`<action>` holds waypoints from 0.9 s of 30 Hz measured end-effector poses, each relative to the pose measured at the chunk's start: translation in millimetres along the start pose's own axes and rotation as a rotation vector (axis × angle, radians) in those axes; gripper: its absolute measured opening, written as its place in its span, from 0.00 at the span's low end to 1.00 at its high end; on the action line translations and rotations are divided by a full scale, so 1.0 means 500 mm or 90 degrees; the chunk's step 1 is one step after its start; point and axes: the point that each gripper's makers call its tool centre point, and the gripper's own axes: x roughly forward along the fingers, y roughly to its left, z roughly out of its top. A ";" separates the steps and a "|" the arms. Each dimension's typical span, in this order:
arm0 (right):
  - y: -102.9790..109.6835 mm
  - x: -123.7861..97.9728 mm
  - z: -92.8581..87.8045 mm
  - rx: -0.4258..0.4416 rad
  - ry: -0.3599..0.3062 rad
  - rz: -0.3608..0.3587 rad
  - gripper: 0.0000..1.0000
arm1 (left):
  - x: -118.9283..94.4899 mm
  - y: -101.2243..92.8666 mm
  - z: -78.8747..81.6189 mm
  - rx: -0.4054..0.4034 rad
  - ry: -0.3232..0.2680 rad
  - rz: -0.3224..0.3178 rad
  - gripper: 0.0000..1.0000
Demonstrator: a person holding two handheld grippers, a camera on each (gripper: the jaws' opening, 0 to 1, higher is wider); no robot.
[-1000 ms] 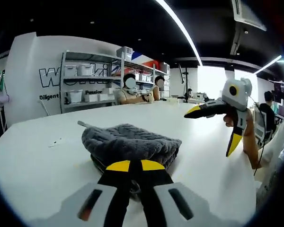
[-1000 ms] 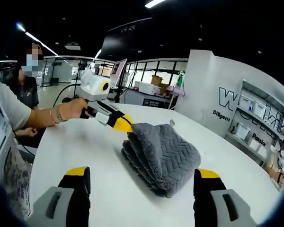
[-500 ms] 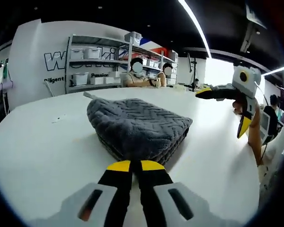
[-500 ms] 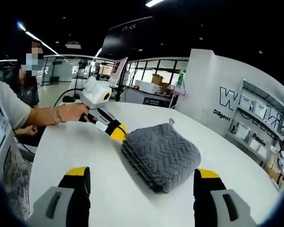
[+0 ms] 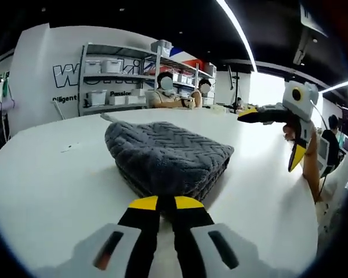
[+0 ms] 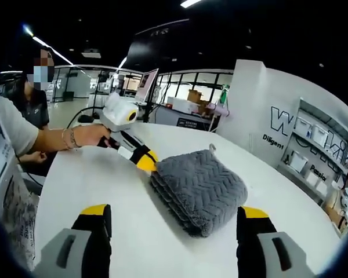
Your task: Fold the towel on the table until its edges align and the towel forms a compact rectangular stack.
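Grey fluffy towel (image 5: 165, 156) with a zigzag pattern lies folded in a thick, soft stack on the round white table (image 5: 40, 179). In the left gripper view it sits at 12 o'clock, just past the left gripper (image 5: 166, 202). That gripper's yellow-tipped jaws are pressed together with nothing between them, close to the stack's near edge but apart from it.

In the right gripper view the towel (image 6: 200, 188) sits between the right gripper's (image 6: 174, 220) jaws, which are spread wide and hold nothing. The left gripper (image 6: 145, 160) comes in from 10 o'clock, held by a hand (image 6: 90, 136); its tip looks right by the towel's layered edge (I cannot tell if it touches).

I think the folding is about done, and both grippers are off the towel so the stack can rest.
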 end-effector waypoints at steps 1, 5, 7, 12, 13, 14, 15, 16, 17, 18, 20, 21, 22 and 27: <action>0.000 0.000 -0.001 0.000 0.001 0.000 0.93 | -0.005 -0.003 0.008 0.005 -0.007 0.002 0.18; 0.000 0.001 -0.003 0.000 0.004 0.002 0.93 | -0.027 -0.020 0.042 0.045 -0.025 -0.003 0.25; -0.002 0.000 -0.003 0.001 0.004 0.000 0.93 | -0.038 -0.030 0.060 0.064 -0.038 -0.012 0.30; -0.001 -0.002 0.000 -0.001 0.000 -0.001 0.93 | -0.051 -0.061 0.104 0.138 -0.070 -0.054 0.36; 0.000 -0.002 -0.001 -0.001 0.001 0.000 0.93 | -0.051 -0.061 0.117 0.151 -0.081 -0.058 0.37; 0.001 -0.001 -0.002 -0.001 0.002 0.000 0.93 | -0.049 -0.057 0.131 0.161 -0.096 -0.059 0.40; 0.001 -0.001 -0.003 0.000 0.002 0.000 0.93 | -0.046 -0.052 0.143 0.166 -0.109 -0.062 0.44; 0.002 0.000 -0.004 0.000 0.003 0.002 0.93 | -0.042 -0.047 0.149 0.164 -0.111 -0.073 0.47; 0.005 0.000 -0.006 0.000 0.005 0.006 0.93 | -0.038 -0.052 0.155 0.164 -0.114 -0.107 0.51; 0.008 0.001 -0.008 0.001 0.006 0.008 0.93 | -0.035 -0.058 0.159 0.165 -0.112 -0.145 0.57; 0.011 0.003 -0.008 -0.002 0.008 0.010 0.93 | -0.028 -0.037 0.175 0.171 -0.114 -0.142 0.66; 0.012 0.003 -0.008 -0.004 0.008 0.011 0.93 | -0.023 -0.029 0.186 0.202 -0.123 -0.141 0.69; 0.014 0.004 -0.006 -0.005 0.007 0.012 0.93 | -0.020 -0.023 0.190 0.219 -0.125 -0.139 0.71; 0.026 0.009 -0.009 -0.010 0.017 0.024 0.96 | 0.023 0.000 0.179 0.278 -0.081 -0.172 0.95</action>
